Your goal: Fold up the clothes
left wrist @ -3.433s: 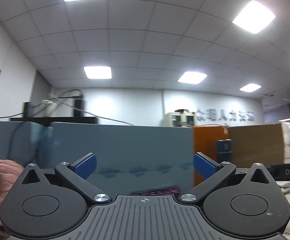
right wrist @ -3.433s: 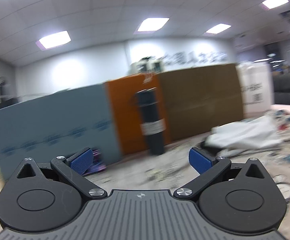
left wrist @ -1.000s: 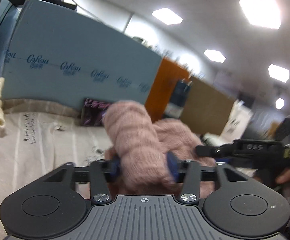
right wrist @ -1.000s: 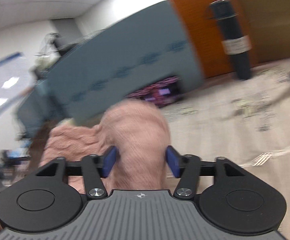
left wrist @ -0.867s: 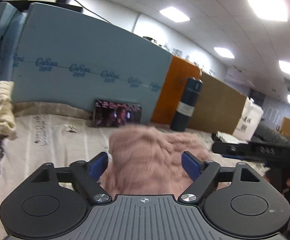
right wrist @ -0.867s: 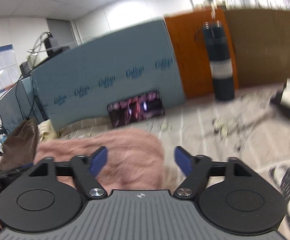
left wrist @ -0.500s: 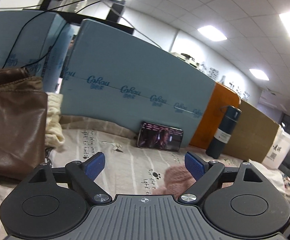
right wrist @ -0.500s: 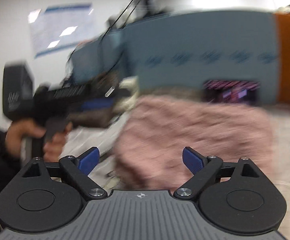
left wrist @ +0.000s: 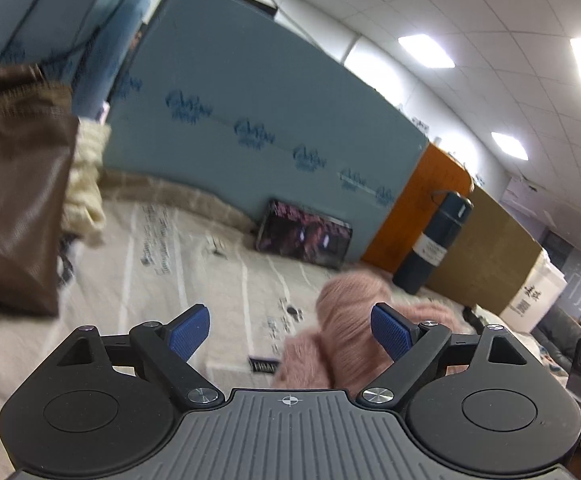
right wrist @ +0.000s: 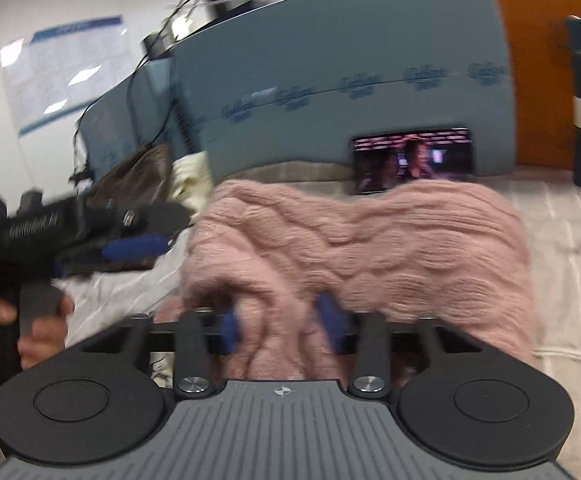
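The right gripper [right wrist: 280, 326] is seen closing, its blue pads already pressed into a bunched fold of the pink knitted sweater [right wrist: 370, 240], which is spread just ahead of it on the printed cloth [right wrist: 570, 216] and rises above the fingers. The left gripper [left wrist: 290, 332] is held wide open with nothing clamped; a rolled part of the sweater [left wrist: 346, 312] lies just ahead, toward its right finger, and contact cannot be told. A brown leather bag [left wrist: 14, 208] is seen to its left, contents hidden. Farther ahead, a phone [left wrist: 304, 234] and a dark bottle [left wrist: 434, 244] stand.
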